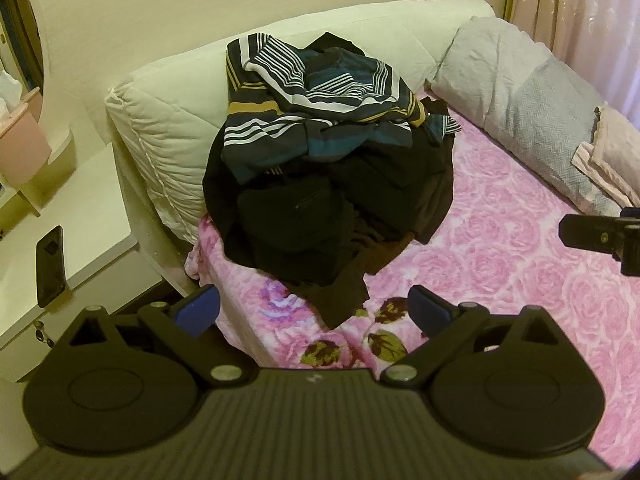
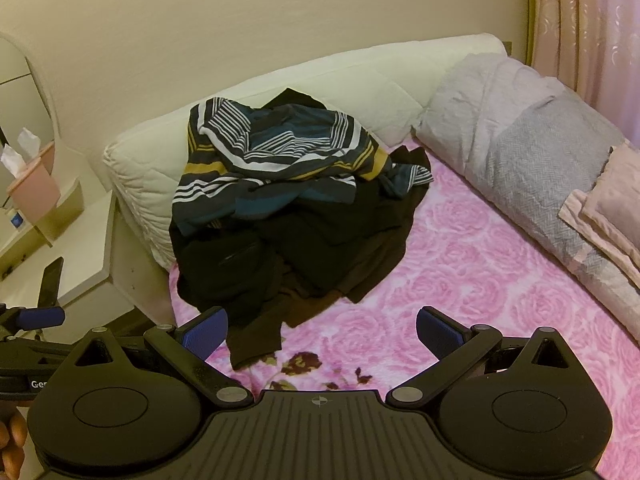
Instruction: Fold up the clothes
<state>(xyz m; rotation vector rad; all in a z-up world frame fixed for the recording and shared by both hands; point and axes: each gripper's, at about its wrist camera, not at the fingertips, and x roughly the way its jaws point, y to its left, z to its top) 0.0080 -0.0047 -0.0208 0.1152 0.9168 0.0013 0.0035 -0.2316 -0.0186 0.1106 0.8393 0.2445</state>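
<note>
A heap of clothes lies on the pink rose-patterned bed cover [image 1: 500, 248]. A striped navy, teal and mustard shirt [image 1: 312, 88] lies on top of several black garments [image 1: 320, 216]. The heap also shows in the right wrist view, striped shirt [image 2: 280, 156] over black clothes [image 2: 304, 256]. My left gripper [image 1: 314, 312] is open and empty, just in front of the heap's near edge. My right gripper [image 2: 322, 334] is open and empty, near a black sleeve end [image 2: 256, 344]. Part of the right gripper shows at the right edge of the left wrist view [image 1: 600, 236].
A white padded headboard [image 1: 168, 112] stands behind the heap. A grey folded duvet [image 1: 532, 100] and pink pillows [image 1: 612, 152] lie at the right. A white nightstand [image 1: 52, 264] with a phone [image 1: 50, 266] and a pink bin [image 1: 20, 144] stand at the left.
</note>
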